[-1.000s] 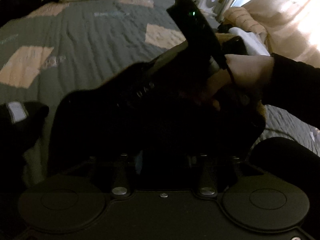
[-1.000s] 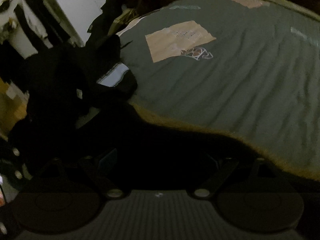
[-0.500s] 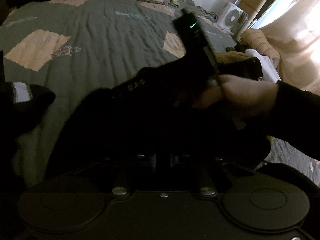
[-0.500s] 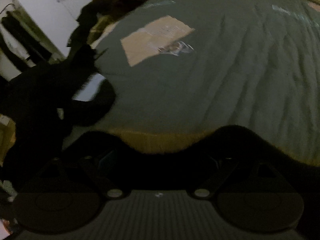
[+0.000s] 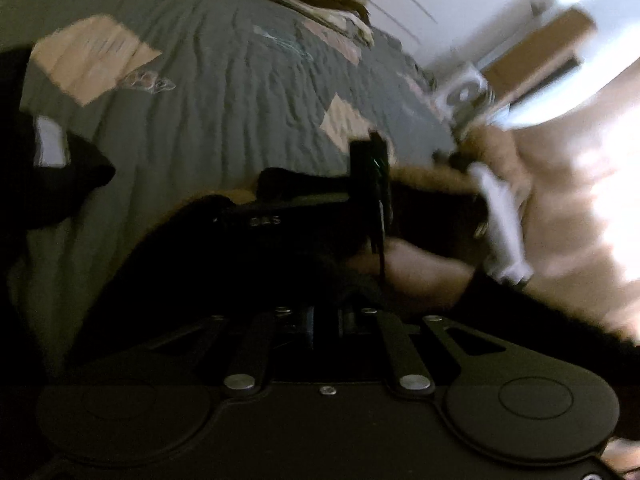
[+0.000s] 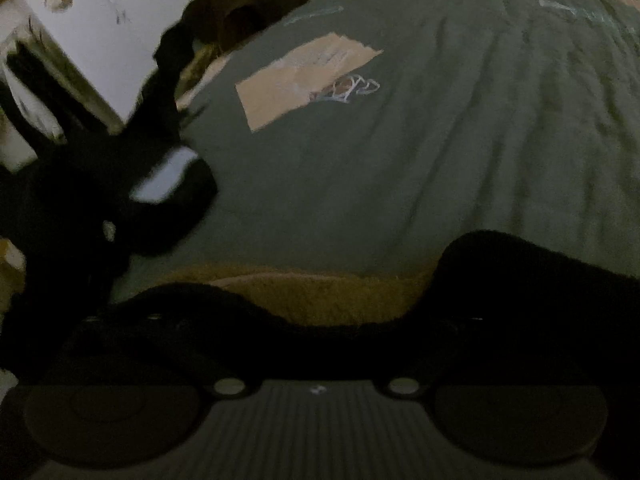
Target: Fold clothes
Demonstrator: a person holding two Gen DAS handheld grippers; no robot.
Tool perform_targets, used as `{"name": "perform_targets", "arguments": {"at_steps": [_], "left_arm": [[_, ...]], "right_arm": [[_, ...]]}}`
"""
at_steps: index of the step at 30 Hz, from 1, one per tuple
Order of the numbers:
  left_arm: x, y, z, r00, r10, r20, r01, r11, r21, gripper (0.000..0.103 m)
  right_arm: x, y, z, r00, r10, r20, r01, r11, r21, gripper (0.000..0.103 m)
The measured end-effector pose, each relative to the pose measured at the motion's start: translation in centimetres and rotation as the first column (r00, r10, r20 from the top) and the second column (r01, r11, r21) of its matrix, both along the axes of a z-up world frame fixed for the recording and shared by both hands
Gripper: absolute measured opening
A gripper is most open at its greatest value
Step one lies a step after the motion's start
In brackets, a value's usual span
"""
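Where quilt (image 6: 420, 168) ripples, dark fuzzy garment (image 6: 520, 280); tan fleecy lining (image 6: 332, 292).

Your black garment (image 5: 240, 248) is bunching at the near bed edge, its fabric is draping over your fingers, folds are lost in shadow

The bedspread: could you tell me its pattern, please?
Grey-green bedspread with beige patches, clearest in right wrist view.

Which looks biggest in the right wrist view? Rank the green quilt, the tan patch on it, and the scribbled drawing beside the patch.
1. green quilt
2. tan patch
3. scribbled drawing
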State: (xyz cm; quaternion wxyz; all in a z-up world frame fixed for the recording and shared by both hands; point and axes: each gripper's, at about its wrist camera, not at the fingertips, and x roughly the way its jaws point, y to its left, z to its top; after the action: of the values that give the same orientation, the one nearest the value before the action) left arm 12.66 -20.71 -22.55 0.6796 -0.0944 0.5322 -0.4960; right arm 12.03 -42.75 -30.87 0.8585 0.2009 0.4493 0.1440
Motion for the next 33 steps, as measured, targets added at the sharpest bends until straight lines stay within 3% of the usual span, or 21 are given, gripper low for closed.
{"name": "perform_targets", "arguments": {"at_steps": [4,9,11,13,16,19,23,27,30,33], "left_arm": [[1.3,1.0,0.4,0.994,0.049,-0.098,-0.054,0.997,-0.052,0.009],[1.8,1.0,0.6,0.989,0.072,-0.125,-0.079,0.996,-0.051,0.009],[1.5,0.4,1.5,0.996,0.036,-0.083,-0.04,0.998,-0.041,0.009],[1.0,-0.4,2.7,1.0,-0.022,0.015,0.022,1.0,0.001,0.009],[0.0,-1.2,3.5,0.988,-0.119,0.099,0.112,0.991,0.076,0.009],[-1.5,-1.8,3.1,0.966,-0.216,0.142,0.19,0.966,0.174,0.009],[-3.8,-2.3,2.6,0.919,-0.332,0.212,0.265,0.919,0.291,0.009],[-3.5,-1.5,3.6,0.937,-0.302,0.173,0.263,0.94,0.215,0.009],[-0.8,-0.4,4.1,0.98,-0.182,0.081,0.172,0.978,0.116,0.009],[2.3,0.4,3.3,0.996,-0.057,-0.061,0.059,0.998,0.024,0.009]], "right_arm": [[-0.2,-1.8,0.3,0.999,-0.036,0.01,0.035,0.994,0.104,0.103],[-0.6,-2.4,0.6,0.996,-0.072,0.045,0.069,0.994,0.08,0.103],[0.0,-2.2,0.5,0.996,-0.079,0.035,0.077,0.995,0.065,0.103],[0.7,-2.0,0.3,0.996,-0.087,0.022,0.086,0.995,0.049,0.103],[1.9,-1.5,0.5,0.996,-0.089,0.012,0.089,0.996,-0.021,0.103],[3.2,-1.1,0.6,0.995,-0.096,-0.001,0.096,0.992,-0.081,0.103],[4.7,-1.0,0.3,0.991,-0.131,-0.02,0.128,0.985,-0.113,0.103],[6.0,-0.7,-0.3,0.99,-0.135,-0.038,0.124,0.97,-0.208,0.103],[5.7,-1.3,0.2,0.992,-0.124,-0.03,0.116,0.977,-0.181,0.103],[4.0,-3.0,2.1,0.984,-0.176,0.014,0.176,0.977,-0.121,0.103]]}}
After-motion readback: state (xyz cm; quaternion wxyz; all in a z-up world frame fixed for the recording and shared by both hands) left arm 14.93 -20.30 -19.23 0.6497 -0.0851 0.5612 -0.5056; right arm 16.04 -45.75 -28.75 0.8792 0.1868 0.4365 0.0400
